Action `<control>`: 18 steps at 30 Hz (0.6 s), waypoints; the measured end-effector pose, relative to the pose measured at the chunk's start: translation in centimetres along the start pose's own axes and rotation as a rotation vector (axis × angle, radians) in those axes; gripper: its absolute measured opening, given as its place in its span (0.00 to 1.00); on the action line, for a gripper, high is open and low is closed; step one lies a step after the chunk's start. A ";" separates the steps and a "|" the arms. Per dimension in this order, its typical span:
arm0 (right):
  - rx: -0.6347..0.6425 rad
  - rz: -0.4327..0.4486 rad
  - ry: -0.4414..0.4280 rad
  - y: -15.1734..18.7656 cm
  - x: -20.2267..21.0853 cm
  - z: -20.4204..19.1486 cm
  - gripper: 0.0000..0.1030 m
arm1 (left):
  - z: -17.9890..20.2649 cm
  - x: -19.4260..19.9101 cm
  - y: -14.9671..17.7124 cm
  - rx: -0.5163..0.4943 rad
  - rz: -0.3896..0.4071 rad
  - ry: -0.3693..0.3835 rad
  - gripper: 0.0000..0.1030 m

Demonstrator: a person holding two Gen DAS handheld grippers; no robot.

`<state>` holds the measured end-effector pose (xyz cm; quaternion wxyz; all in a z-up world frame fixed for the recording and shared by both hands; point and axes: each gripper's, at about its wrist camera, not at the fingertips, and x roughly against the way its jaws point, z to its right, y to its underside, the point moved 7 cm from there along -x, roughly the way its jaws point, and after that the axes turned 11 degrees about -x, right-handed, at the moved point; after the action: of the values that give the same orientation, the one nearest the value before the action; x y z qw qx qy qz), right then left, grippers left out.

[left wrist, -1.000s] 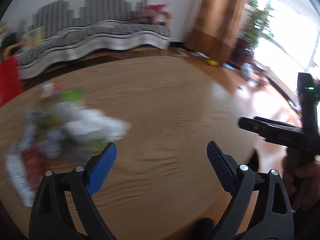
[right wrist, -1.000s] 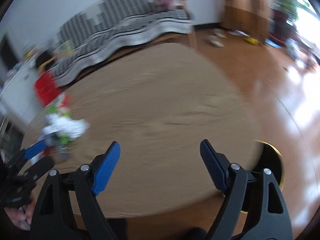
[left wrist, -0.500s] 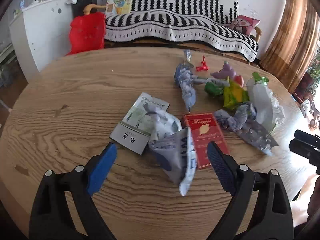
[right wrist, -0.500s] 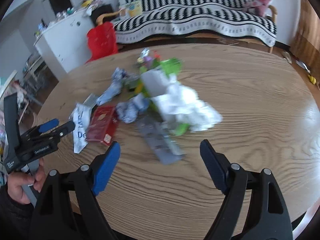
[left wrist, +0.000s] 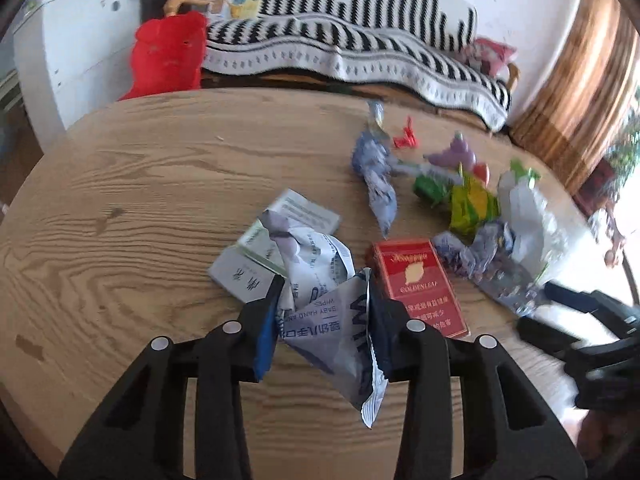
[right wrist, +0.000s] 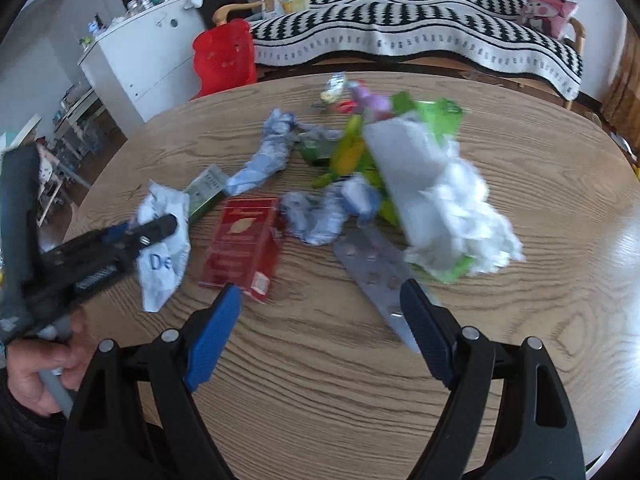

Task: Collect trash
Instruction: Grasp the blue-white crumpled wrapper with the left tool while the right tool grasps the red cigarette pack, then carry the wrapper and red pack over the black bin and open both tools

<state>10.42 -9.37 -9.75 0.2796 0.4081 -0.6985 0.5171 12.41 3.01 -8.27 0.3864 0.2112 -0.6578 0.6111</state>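
Left tongs (left wrist: 324, 312) have just been closing on the crumpled wipes wrapper (left wrist: 320, 280) at lower centre of my left view, and it sits pinched between the pads; it's thin crinkly film, so probably light and slippery, best nipped at a bunched fold. Right tongs (right wrist: 320, 320) hang wide with nothing in them, low in the right view over the blister pack (right wrist: 372, 272). Red cigarette box (left wrist: 416, 284) sits just right of the wrapper, more litter upper right on the table (left wrist: 140, 200).
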 end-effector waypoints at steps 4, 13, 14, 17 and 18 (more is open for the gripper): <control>0.048 -0.032 0.001 0.6 -2.1 -3.1 0.77 | -2.5 2.7 -0.4 0.042 0.053 -0.014 0.37; 0.111 -0.039 0.108 0.8 -6.9 -6.4 0.77 | -5.6 3.1 -0.8 0.095 0.059 -0.045 0.37; 0.110 -0.039 0.119 0.8 -7.3 -6.3 0.76 | -5.6 2.9 -0.8 0.095 0.057 -0.046 0.37; 0.116 -0.019 0.133 0.4 -6.8 -6.2 0.58 | -5.4 2.9 -0.7 0.084 0.054 -0.049 0.37; 0.110 -0.018 0.108 0.3 -6.3 -6.4 0.58 | -5.4 2.9 -0.6 0.079 0.053 -0.051 0.37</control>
<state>13.18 -1.45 -13.06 0.2988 0.4006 -0.6491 0.5735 12.42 8.68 -5.90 0.3447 0.2241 -0.6481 0.6410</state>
